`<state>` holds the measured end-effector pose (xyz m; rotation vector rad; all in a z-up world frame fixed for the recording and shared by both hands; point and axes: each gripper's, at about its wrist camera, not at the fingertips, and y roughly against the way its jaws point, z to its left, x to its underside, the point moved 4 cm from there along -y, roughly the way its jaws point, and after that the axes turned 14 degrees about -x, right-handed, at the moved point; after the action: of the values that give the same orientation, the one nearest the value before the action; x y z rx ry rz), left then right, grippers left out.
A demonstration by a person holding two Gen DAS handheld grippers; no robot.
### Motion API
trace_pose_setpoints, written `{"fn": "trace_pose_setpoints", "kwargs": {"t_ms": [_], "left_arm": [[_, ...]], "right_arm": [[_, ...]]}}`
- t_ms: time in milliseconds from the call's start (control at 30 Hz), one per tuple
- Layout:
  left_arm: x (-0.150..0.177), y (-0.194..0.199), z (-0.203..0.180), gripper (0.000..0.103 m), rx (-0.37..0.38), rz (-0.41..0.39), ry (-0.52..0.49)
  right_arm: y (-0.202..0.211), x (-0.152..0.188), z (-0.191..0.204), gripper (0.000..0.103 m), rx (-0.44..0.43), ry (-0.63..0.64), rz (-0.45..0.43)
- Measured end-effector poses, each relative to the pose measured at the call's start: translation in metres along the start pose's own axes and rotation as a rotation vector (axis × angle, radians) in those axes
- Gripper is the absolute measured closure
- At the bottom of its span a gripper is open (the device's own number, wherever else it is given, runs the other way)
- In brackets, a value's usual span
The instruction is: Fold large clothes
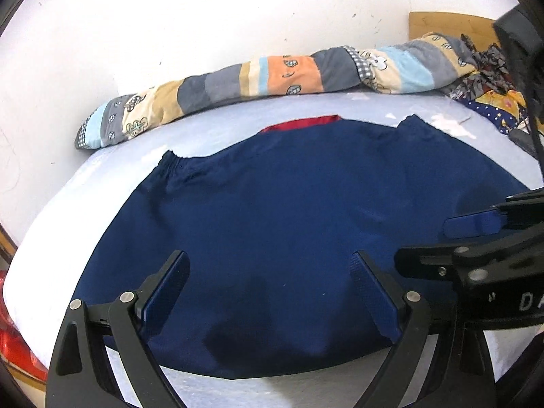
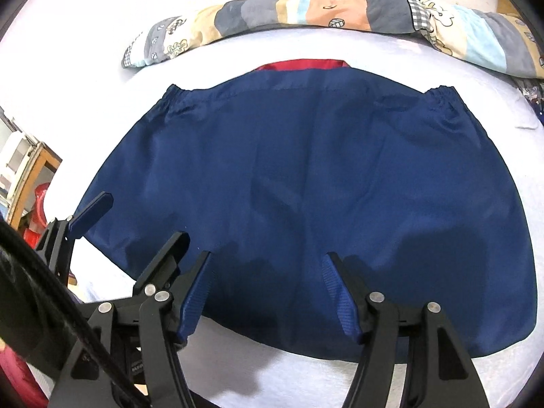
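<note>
— Both grippers sit nearest, side by side over the near edge of the navy jacket (image 2: 306, 183). See the left gripper (image 1: 268, 292)? Its jaws stand wide, nothing between the pads.

— And the right gripper (image 2: 268, 292)?

— Also spread, empty; the cloth lies under it, not pinched. Neither one holds anything.

— So where does the garment lie from them?

— Straight ahead and below, flat on the pale bedsheet (image 2: 102, 78). It runs long from side to side, elastic cuffs at the two far corners, a red lining (image 2: 302, 64) peeking past the far edge. Beyond that, the patchwork quilt roll (image 2: 272, 10) along the wall.

— Which hand is nearer which end?

— Left gripper hangs over the left half of the near hem, right gripper just beside it toward the middle. They are close together, so the right-hand end of the hem is well apart from both. I'd judge the right hand must travel sideways along that hem before any fold across the long axis can begin evenly.
</note>
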<state>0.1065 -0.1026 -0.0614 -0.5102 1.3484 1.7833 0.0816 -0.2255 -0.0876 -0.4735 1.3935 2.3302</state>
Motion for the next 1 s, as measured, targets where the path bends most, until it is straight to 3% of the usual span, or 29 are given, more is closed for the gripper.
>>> {"fn": "trace_pose_setpoints", "kwargs": {"t_ms": [767,933,1000], "left_arm": [[-0.008,0.004,0.004,0.008,0.033,0.011,0.025],[-0.008,-0.018,0.013,0.008,0.091,0.126,0.07],[-0.01,-0.023,0.016,0.008,0.087,0.136,0.078]], "right_arm": [[0.017,-0.018,-0.004,0.033,-0.048,-0.016,-0.056],[0.078,-0.049,-0.05,0.032,-0.103,-0.076,-0.168],[0.107,-0.057,-0.085,0.02,-0.076,-0.116,-0.217]]}}
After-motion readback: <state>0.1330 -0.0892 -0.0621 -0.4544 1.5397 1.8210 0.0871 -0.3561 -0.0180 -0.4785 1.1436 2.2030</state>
